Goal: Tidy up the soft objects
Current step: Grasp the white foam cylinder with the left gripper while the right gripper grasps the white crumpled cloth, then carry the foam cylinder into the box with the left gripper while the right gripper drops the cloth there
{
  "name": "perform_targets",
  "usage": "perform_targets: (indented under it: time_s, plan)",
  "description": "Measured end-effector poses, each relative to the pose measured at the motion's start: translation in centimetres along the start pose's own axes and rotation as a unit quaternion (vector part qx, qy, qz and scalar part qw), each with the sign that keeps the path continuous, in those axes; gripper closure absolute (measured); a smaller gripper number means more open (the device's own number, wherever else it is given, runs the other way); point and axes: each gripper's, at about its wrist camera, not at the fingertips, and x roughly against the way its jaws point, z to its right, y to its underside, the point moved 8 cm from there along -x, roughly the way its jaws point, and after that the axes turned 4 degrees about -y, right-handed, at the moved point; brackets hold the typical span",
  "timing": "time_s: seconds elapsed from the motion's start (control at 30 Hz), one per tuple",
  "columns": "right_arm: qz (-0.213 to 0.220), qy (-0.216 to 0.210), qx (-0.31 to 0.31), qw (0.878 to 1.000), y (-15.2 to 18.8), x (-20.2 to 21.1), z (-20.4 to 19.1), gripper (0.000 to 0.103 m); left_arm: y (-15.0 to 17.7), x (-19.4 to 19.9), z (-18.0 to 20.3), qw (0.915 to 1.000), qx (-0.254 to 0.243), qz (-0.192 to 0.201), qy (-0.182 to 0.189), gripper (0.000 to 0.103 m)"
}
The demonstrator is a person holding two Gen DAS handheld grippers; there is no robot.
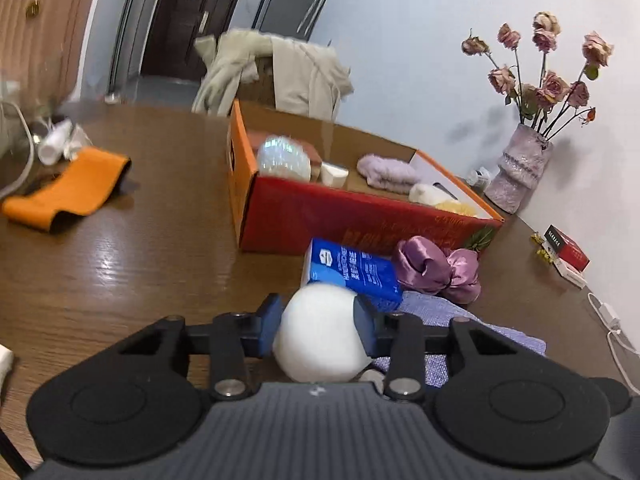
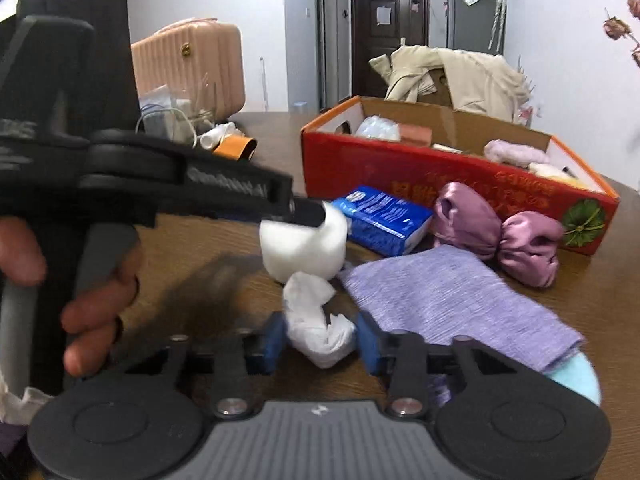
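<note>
On the brown table, my left gripper [image 1: 319, 328] is shut on a white soft roll [image 1: 320, 336], its blue pads pressing both sides. The right wrist view shows that gripper [image 2: 308, 214] from the side, gripping the roll [image 2: 304, 244], with a hand [image 2: 96, 304] on its handle. My right gripper [image 2: 322, 344] is shut on a crumpled white tissue [image 2: 320, 328] just below the roll. Beyond lie a blue tissue pack [image 1: 352, 272], a purple satin bow [image 1: 436, 272] and a lavender cloth [image 2: 460, 300]. Behind them stands a red cardboard box [image 1: 360, 216] holding a lilac towel [image 1: 388, 172] and other soft items.
An orange pouch [image 1: 68, 188] and a white cable lie at the left. By the right wall stand a vase of dried roses [image 1: 520, 168] and a small red box [image 1: 568, 252]. A beige coat [image 1: 280, 72] hangs behind the table. A pink suitcase [image 2: 188, 68] and a black bag [image 2: 80, 40] stand at the far left.
</note>
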Motion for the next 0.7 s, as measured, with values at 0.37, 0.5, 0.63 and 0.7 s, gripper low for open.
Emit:
perform_targets:
  time_s: [0.37, 0.5, 0.63, 0.7]
  plan:
    - [0.032, -0.027, 0.026, 0.999, 0.6, 3.9, -0.4, 0.086, 1.4, 0.7, 0.2, 0.9996, -0.016, 0.006, -0.021, 0.045]
    - [0.062, -0.035, 0.006, 0.997, 0.6, 7.6, 1.3, 0.086, 1.8, 1.2, 0.9, 0.9993, -0.026, 0.009, -0.028, 0.032]
    - [0.092, -0.027, -0.019, 0.995, 0.2, 10.3, 3.7, 0.086, 2.4, 0.5, 1.9, 0.9985, -0.041, -0.007, -0.035, 0.026]
    - [0.100, -0.023, -0.026, 0.994, 0.0, 10.8, 4.9, 0.086, 2.6, 0.0, 2.2, 0.9979, -0.045, -0.012, -0.045, 0.029]
